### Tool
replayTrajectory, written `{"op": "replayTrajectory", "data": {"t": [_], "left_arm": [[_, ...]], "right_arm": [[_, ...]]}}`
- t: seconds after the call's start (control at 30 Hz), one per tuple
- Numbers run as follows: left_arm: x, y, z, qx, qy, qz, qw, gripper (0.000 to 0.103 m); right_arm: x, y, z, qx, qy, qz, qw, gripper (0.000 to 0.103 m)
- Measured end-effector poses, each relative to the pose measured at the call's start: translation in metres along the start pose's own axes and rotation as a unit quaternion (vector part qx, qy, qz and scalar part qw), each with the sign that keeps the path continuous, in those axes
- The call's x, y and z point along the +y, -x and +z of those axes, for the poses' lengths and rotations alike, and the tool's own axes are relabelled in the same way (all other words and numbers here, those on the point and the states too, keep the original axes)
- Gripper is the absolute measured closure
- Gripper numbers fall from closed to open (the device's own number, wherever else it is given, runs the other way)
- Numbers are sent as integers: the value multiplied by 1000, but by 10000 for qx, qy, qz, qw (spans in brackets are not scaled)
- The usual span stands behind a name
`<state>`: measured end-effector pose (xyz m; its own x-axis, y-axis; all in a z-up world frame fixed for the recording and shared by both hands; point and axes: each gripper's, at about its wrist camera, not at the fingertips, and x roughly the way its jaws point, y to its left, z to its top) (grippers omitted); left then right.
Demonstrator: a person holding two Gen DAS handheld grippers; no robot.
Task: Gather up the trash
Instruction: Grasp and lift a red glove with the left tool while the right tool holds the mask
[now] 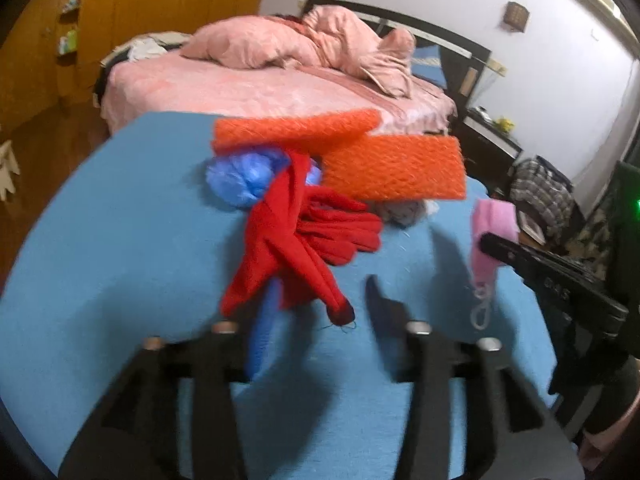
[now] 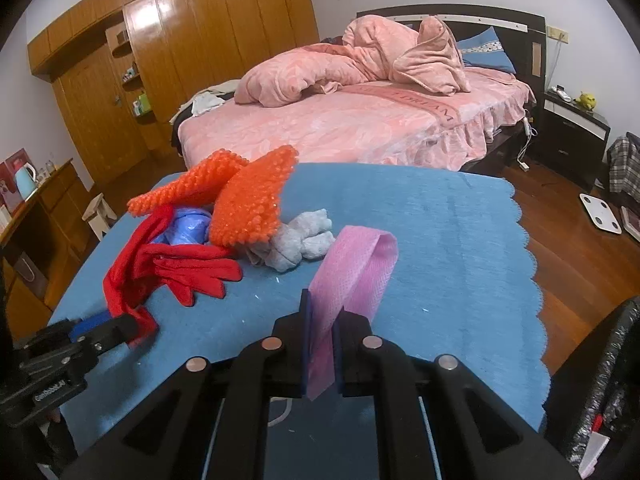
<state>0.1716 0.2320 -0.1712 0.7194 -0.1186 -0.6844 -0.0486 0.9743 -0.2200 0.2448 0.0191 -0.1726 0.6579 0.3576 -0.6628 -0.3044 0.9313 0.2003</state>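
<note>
Blue cloth covered the desk [image 1: 120, 220] in the left wrist view, and on it lay a loose heap: an orange knobbly mat [image 1: 394, 168] folded over itself at the far side, a crumpled blue plastic bag [image 1: 240, 178] tucked under its left part, red gloves [image 1: 304, 232] sprawled nearer, and a grey wad [image 1: 402, 212] just right of them. The left gripper [image 1: 324, 304] stood partly spread, one blue-padded finger [image 1: 262, 332] under the hanging end of a red glove and the other dark finger well to its right; the blur left it unclear whether the pads pressed on the glove. To the right the other gripper held a pink face mask [image 1: 490, 232] above the cloth, its white ear loop dangling. A pink bed [image 1: 260, 88] stood beyond the desk. In the right wrist view the right gripper [image 2: 322, 316] was clamped narrowly on the pink face mask [image 2: 352, 268], which stood up and curled over between the fingers, near the middle of the desk's [image 2: 460, 240] near half. The orange mat [image 2: 248, 208], blue bag [image 2: 188, 226], red gloves [image 2: 180, 272] and grey wad [image 2: 296, 244] lay farther left. The left gripper [image 2: 132, 326] reached in from the lower left, touching a red glove end. A black-lined bin [image 2: 604, 380] showed at the near right edge.
</note>
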Motion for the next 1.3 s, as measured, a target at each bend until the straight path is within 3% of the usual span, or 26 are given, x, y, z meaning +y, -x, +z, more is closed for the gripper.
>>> {"op": "replayTrajectory", "data": {"t": [0.07, 0.2, 0.4, 0.43, 0.5, 0.57, 0.6, 0.87, 1.3], "left_arm": [[3, 2, 4, -63, 13, 161, 9999, 42], [8, 0, 17, -203, 16, 447, 9988, 29], [20, -30, 31, 79, 162, 374, 9991, 28], [19, -34, 31, 117, 127, 375, 9991, 33], [17, -39, 30, 157, 50, 288, 9994, 58], [12, -43, 28, 228, -49, 218, 9995, 93], [10, -44, 26, 238, -96, 183, 9995, 97], [-9, -7, 18, -306, -77, 44, 9995, 98], [-51, 44, 10, -641, -145, -254, 9975, 98]], "right_arm": [[-3, 1, -1, 10, -8, -9, 10000, 94], [-5, 0, -2, 24, -35, -19, 10000, 94], [-6, 1, -2, 32, -9, 8, 10000, 94], [-6, 1, -2, 27, -3, 11, 10000, 94], [-5, 2, -3, 20, 7, 12, 10000, 94], [-4, 2, -3, 9, 15, 25, 10000, 94], [-4, 3, -3, -4, 22, 32, 10000, 94], [-3, 18, -1, -182, -14, 75, 9998, 94], [-5, 58, 5, -457, 68, 143, 9988, 94]]}}
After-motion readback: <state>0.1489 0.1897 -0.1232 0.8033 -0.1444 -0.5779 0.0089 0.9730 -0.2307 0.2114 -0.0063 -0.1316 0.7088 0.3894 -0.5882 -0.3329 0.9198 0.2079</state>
